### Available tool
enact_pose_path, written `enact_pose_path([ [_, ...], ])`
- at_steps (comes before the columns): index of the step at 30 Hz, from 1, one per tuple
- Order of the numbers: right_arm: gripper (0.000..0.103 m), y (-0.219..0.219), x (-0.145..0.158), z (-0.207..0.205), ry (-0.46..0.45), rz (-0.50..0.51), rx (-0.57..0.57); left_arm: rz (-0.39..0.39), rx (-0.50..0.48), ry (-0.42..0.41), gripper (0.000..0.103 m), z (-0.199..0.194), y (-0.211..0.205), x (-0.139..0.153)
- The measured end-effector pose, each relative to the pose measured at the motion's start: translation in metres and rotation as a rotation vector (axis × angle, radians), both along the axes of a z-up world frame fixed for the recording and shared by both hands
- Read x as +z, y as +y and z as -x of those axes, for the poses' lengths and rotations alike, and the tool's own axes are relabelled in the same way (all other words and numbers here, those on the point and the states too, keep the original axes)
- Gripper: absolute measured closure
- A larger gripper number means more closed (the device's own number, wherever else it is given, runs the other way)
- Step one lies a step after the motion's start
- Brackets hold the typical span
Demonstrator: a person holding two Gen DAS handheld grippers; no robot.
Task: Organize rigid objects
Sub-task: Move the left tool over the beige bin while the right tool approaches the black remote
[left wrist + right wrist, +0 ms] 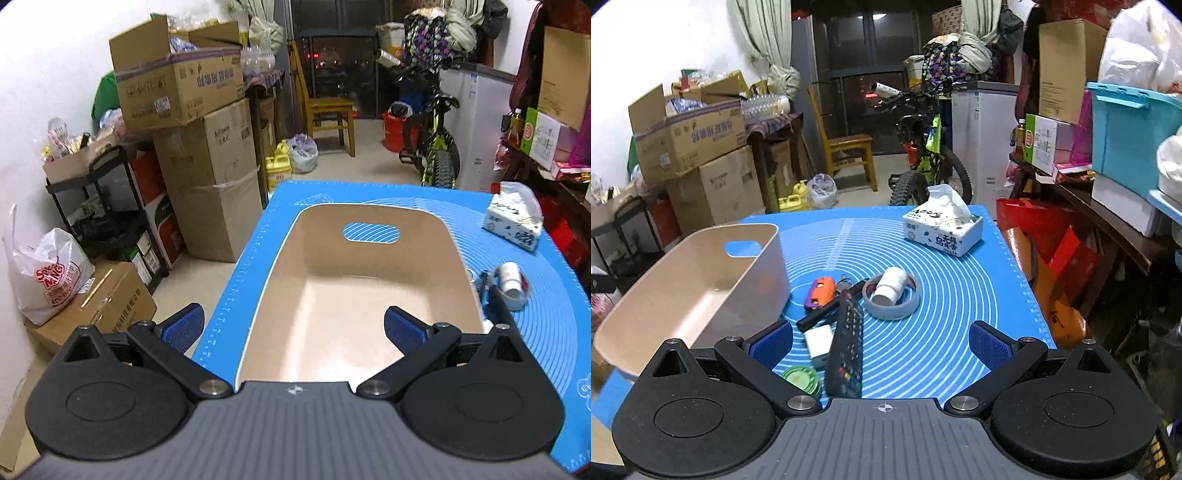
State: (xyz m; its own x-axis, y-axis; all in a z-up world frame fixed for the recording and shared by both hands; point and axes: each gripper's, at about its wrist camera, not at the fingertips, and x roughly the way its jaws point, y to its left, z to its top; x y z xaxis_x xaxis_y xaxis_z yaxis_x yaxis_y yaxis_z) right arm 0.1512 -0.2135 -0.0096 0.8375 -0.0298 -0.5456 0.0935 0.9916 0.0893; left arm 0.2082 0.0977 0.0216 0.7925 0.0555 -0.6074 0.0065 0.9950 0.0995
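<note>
A beige bin (280, 280) (701, 280) with handle cutouts stands empty on the blue mat (960, 295). My left gripper (293, 326) hovers open over its near end. To the bin's right lies a cluster: a black remote (846, 350), an orange and purple tool (820, 291), a black marker (827, 310), a white adapter (818, 341), a green lid (799, 378), and a white bottle (890, 286) resting on a grey tape ring (890, 308). My right gripper (881, 345) is open, with the remote's near end between its fingers, untouched.
A tissue pack (942, 232) sits at the mat's far right. Stacked cardboard boxes (199, 147) and a black shelf cart (99, 214) stand left of the table. A bicycle (931, 162), a wooden chair (846, 147) and a cluttered shelf (1108, 177) lie beyond and to the right.
</note>
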Motion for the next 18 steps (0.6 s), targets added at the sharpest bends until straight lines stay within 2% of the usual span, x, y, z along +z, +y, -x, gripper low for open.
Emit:
enact_pose_path([
  [5,0.002,0.003,-0.012,-0.033,0.017,0.038,0.007,-0.025,-0.007,0.049,0.001,-0.036,0.006,-0.018],
  [9,0.002,0.007,-0.025,-0.059,0.063,0.056,0.022,-0.022,-0.018,0.102,0.001,-0.056,0.013,-0.032],
  [18,0.002,0.03,-0.051,-0.1,0.158,0.093,0.087,0.013,-0.074,0.182,0.004,-0.075,0.024,-0.05],
])
